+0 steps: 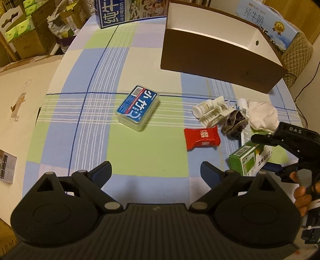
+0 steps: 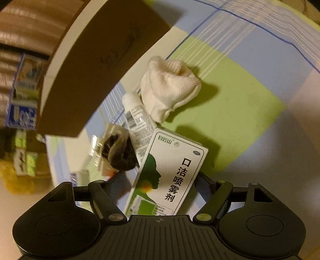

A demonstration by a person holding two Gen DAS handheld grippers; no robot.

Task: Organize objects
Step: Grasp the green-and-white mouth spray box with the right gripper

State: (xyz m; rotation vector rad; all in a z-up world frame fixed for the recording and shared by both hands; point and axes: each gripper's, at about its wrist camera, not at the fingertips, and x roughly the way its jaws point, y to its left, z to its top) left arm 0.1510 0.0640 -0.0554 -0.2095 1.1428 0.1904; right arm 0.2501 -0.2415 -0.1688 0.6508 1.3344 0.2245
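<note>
My right gripper [image 2: 160,184] is shut on a green-and-white spray box [image 2: 170,172], held tilted above the table; it also shows in the left wrist view [image 1: 249,160] with the right gripper [image 1: 266,152]. Beyond it lie a rolled white sock [image 2: 168,88], a white tube [image 2: 136,118] and a dark scrunchie [image 2: 118,154]. My left gripper [image 1: 156,172] is open and empty over the checked cloth. Ahead of it lie a blue floss box [image 1: 138,108], a red snack packet [image 1: 202,138], a small white bottle [image 1: 204,107] and the brown storage box [image 1: 220,58].
Milk cartons [image 1: 114,14] stand at the table's far edge behind the brown box. Stacked cardboard boxes [image 1: 26,32] fill the floor at far left. A padded chair [image 1: 296,56] stands at far right. The table's left edge [image 1: 50,84] curves near.
</note>
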